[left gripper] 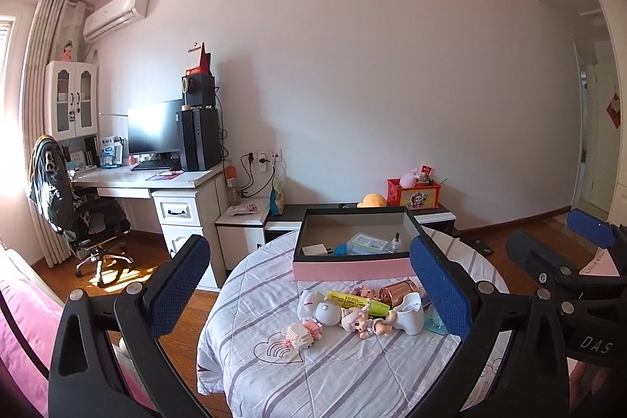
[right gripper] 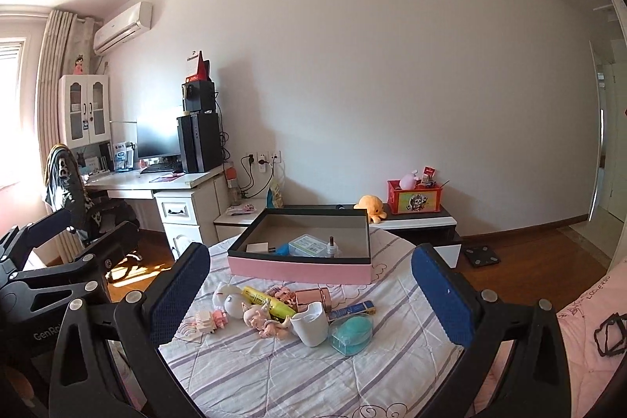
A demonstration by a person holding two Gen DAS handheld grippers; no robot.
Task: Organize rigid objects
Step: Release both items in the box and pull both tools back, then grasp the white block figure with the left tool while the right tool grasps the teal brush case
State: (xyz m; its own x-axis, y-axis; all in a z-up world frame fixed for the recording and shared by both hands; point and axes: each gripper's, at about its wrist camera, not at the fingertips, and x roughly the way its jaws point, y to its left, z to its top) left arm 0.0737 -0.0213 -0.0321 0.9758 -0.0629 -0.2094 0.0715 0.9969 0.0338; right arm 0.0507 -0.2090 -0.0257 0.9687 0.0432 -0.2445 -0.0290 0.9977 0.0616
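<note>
Toy clutter (right gripper: 290,312) between spread right gripper (right gripper: 313,285) fingers, untouched.

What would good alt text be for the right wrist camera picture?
The open right gripper hovers empty over a round table in a bedroom, facing a pile of small items: a yellow highlighter, a white cup, a teal tape dispenser. Behind them sits a pink box, partly filled.

Pink-walled box (right gripper: 299,270) sat open, partly filled; small toys (right gripper: 270,318), yellow marker (right gripper: 268,301), white cup (right gripper: 310,328) lay clustered just before it.
</note>
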